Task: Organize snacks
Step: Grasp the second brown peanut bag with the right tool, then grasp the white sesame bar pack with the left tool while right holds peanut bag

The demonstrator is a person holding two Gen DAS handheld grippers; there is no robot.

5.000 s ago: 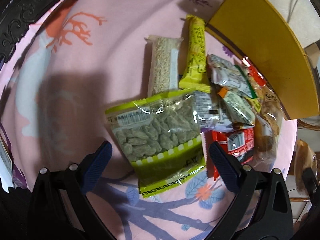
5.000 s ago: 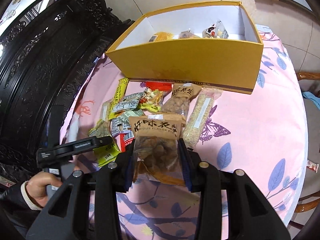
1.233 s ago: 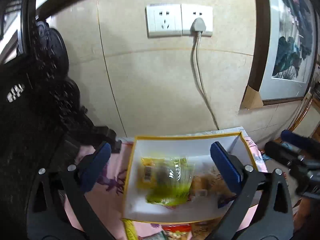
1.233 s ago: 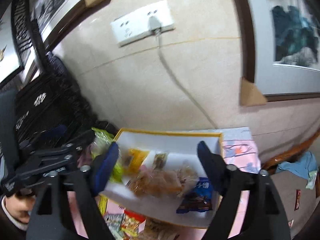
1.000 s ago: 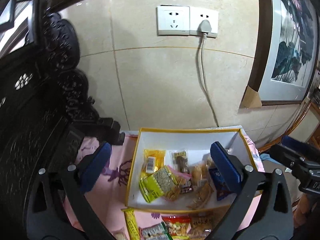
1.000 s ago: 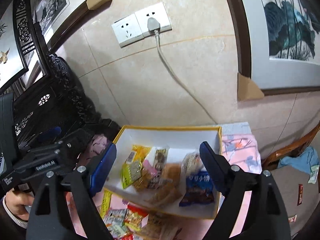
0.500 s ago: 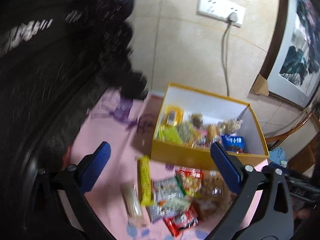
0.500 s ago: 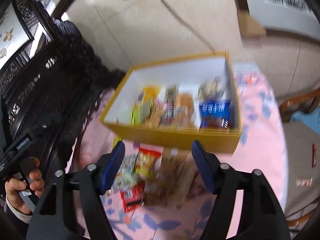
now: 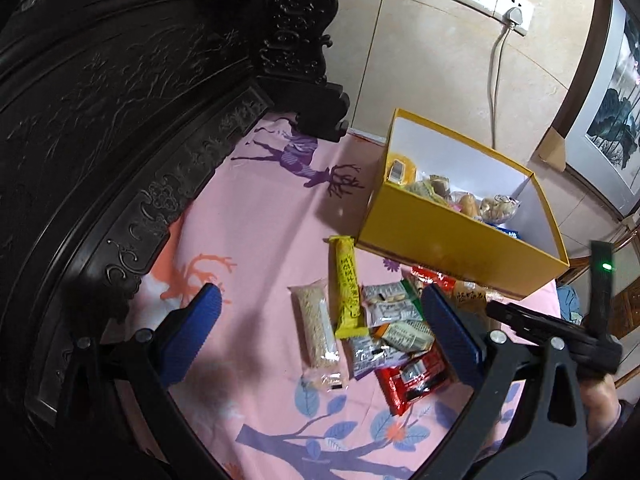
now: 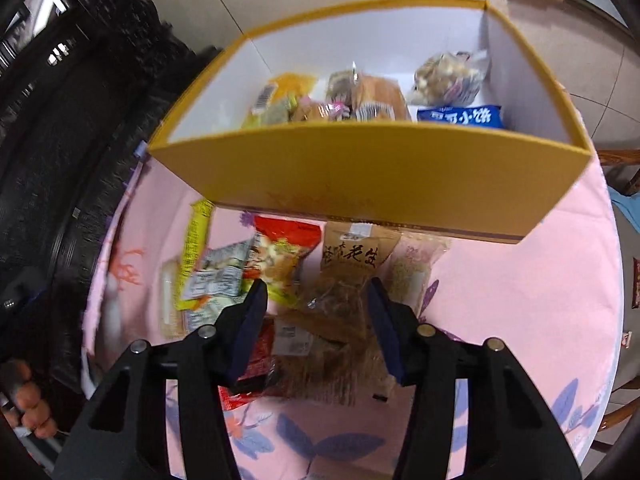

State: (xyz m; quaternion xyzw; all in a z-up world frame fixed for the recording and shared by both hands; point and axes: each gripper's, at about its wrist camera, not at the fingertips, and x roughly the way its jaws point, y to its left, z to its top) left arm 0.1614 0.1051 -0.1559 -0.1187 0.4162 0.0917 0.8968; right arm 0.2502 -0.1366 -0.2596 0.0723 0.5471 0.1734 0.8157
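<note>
Both tongs lowered from box to table, right tongs [image 10: 316,304] closing astride brown peanut bag [image 10: 340,300], left tongs [image 9: 320,332] agape.

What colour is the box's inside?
White inside the yellow box; clearest in the right wrist view.

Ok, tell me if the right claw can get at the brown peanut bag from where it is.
Probably yes. The right claw hangs right above the brown peanut bag, jaws closing with the bag between them; nothing covers it, though neighbouring packets crowd its left side.
</note>
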